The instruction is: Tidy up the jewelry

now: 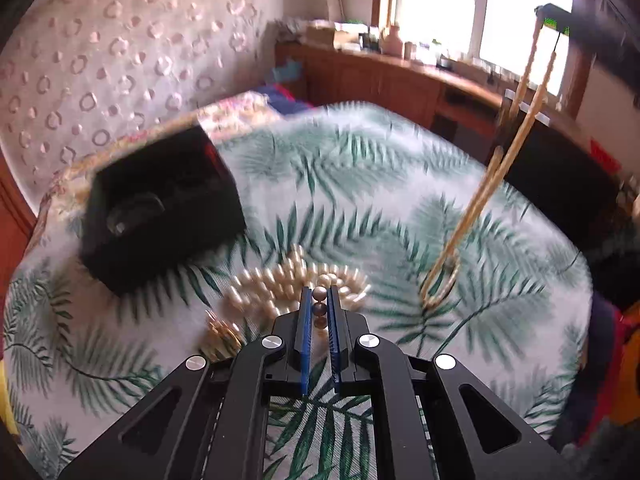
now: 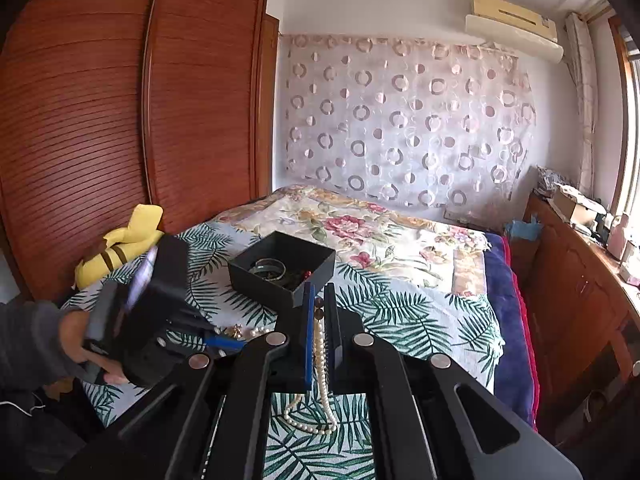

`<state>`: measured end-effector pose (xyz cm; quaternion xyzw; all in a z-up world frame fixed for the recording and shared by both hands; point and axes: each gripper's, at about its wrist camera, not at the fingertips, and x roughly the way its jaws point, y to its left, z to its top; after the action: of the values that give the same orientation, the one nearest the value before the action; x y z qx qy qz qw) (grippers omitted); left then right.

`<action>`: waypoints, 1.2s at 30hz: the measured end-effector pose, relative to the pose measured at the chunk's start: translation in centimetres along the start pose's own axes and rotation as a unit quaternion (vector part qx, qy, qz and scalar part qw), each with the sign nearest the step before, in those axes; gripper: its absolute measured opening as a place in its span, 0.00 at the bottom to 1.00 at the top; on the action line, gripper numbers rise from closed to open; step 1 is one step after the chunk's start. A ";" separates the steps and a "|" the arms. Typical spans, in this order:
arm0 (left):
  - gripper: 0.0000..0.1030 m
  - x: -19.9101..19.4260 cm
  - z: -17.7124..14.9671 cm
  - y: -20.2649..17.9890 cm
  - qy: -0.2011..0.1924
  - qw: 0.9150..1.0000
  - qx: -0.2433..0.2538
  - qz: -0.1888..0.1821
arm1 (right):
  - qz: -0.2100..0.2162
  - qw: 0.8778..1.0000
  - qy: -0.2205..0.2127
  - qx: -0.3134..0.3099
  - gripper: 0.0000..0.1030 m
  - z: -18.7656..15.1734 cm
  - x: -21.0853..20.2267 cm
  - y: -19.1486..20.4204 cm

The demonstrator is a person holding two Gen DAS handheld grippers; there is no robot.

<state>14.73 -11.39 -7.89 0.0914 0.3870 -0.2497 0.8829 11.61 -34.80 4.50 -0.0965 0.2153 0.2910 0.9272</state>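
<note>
The left gripper [image 1: 319, 300] is nearly closed on dark beads above the pearl pile [image 1: 296, 284] at lower centre. The right gripper [image 2: 319, 312] pinches a pearl necklace [image 2: 320, 380] dangling below the black box [image 2: 282, 268] at centre. Either strand may slip or snag on the pile.

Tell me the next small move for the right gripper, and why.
Probably carry the right gripper forward over the open black box and lower it. It is shut on the pearl strand, whose loop hangs down toward the bedspread, and the box just ahead already holds bangles.
</note>
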 end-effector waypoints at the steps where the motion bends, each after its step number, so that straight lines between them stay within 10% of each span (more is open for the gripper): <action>1: 0.06 -1.2 0.6 0.2 -0.017 1.000 -0.003 0.000 | 0.001 1.000 -0.004 -0.001 0.05 0.3 -0.1 0.0; 11: 0.06 -8.8 6.8 1.8 -0.111 0.993 -0.006 0.027 | 0.008 0.999 -0.046 -0.026 0.05 5.0 -0.1 1.1; 36: 0.06 -13.2 16.0 9.4 -0.157 0.983 -0.054 0.079 | 0.004 0.998 -0.043 -0.042 0.05 14.8 8.3 1.0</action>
<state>22.10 -4.11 12.38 0.0338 0.2480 -0.1688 0.9533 22.25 -25.36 13.85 -0.1216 0.1635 0.3074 0.9295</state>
